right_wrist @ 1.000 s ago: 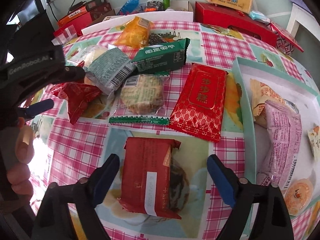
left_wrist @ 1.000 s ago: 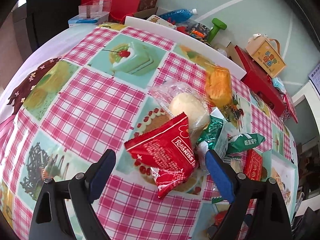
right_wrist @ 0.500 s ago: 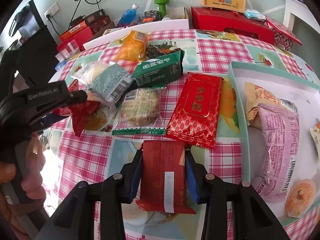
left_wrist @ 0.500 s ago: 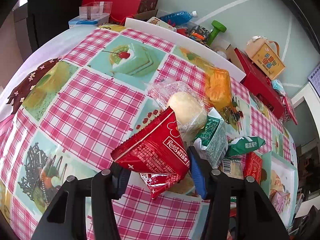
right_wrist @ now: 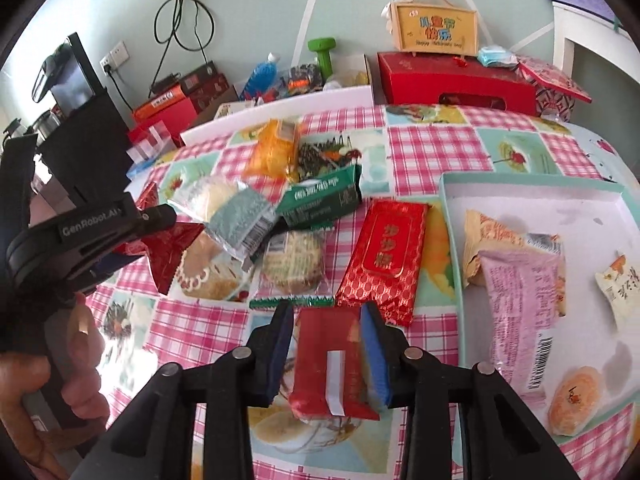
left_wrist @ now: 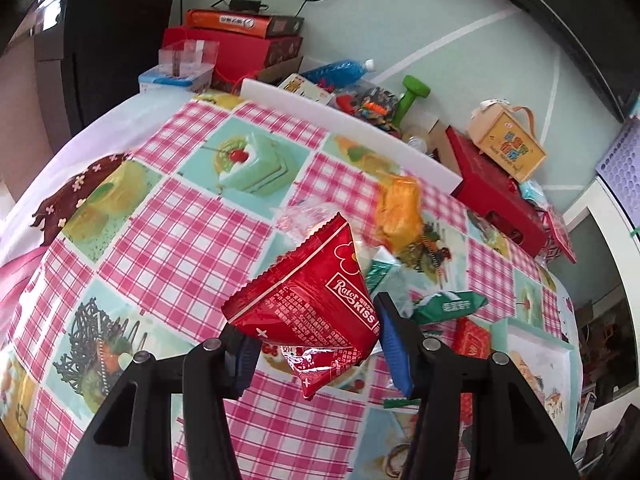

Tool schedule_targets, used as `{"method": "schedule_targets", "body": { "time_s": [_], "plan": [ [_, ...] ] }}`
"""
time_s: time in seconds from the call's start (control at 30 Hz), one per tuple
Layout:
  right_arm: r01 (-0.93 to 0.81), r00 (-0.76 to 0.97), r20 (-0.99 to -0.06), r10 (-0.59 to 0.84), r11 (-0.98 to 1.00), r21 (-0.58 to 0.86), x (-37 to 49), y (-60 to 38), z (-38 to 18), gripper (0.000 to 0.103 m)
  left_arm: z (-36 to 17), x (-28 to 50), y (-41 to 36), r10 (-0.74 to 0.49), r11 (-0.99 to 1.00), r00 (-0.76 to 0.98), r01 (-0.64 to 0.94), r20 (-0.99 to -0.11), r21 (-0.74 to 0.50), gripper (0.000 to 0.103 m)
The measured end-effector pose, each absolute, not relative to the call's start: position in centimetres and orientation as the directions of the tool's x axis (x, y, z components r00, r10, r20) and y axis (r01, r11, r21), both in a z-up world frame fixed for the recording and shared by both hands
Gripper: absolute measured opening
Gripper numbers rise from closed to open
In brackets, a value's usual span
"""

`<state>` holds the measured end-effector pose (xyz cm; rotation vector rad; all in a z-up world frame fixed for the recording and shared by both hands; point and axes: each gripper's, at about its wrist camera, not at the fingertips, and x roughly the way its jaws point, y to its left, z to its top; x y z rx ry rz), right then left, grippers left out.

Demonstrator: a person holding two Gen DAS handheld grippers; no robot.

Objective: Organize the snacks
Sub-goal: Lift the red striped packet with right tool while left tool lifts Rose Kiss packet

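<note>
My left gripper [left_wrist: 316, 344] is shut on a red "Kiss" snack bag [left_wrist: 312, 304] and holds it above the checked tablecloth. From the right wrist view that same bag [right_wrist: 168, 250] hangs at the left in the left gripper [right_wrist: 120, 240], with a hand below it. My right gripper [right_wrist: 326, 350] is shut on a red packet with a white strip [right_wrist: 332, 372], lifted off the cloth. A pale green tray [right_wrist: 448, 216] at the right holds several wrapped snacks. More snacks lie in a heap mid-table: a green pack [right_wrist: 320, 200], a red foil pack [right_wrist: 384, 256], an orange bag [right_wrist: 272, 152].
A white board [right_wrist: 280, 108] edges the far side of the table. Behind it stand red boxes [right_wrist: 452, 80], a yellow gift box [right_wrist: 434, 26], a green dumbbell [right_wrist: 322, 54] and a blue bottle [right_wrist: 260, 74]. Bare checked cloth [left_wrist: 160, 220] lies left of the heap.
Both grippers went from open to shut on their packets and lifted them off the cloth. The red Kiss bag tilted upward in the left one.
</note>
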<state>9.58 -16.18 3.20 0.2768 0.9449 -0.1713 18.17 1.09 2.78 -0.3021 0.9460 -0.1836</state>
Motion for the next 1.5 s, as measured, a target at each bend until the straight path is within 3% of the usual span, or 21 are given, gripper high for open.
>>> {"method": "schedule_targets", "body": {
  "time_s": [0.5,0.63,0.9,1.0,1.5],
  "plan": [
    [0.256,0.491,-0.871,0.028,0.951,0.174,9.9,-16.6,0.8,0.039,0.1,17.4,1.0,-0.285,0.944,0.436,-0.027,-0.854,-0.329,0.055],
    [0.218,0.448,-0.894,0.031,0.965,0.143,10.4,-15.2,-0.4,0.051,0.1,17.2,1.1,-0.292,0.941,0.432,-0.03,-0.853,-0.337,0.055],
    [0.218,0.406,-0.913,-0.037,0.974,0.057,10.9,-14.2,-2.0,0.051,-0.5,17.3,1.3,-0.3,0.937,0.409,-0.041,-0.862,-0.346,0.055],
    [0.213,0.403,-0.912,-0.076,0.977,0.013,11.3,-13.9,-2.2,0.042,-0.9,17.4,1.3,-0.305,0.936,0.399,-0.045,-0.865,-0.35,0.055],
    [0.281,0.569,-0.821,-0.044,0.949,0.143,10.2,-16.4,2.0,0.042,1.5,16.8,1.0,-0.293,0.936,0.481,-0.031,-0.826,-0.35,0.055]
  ]
}}
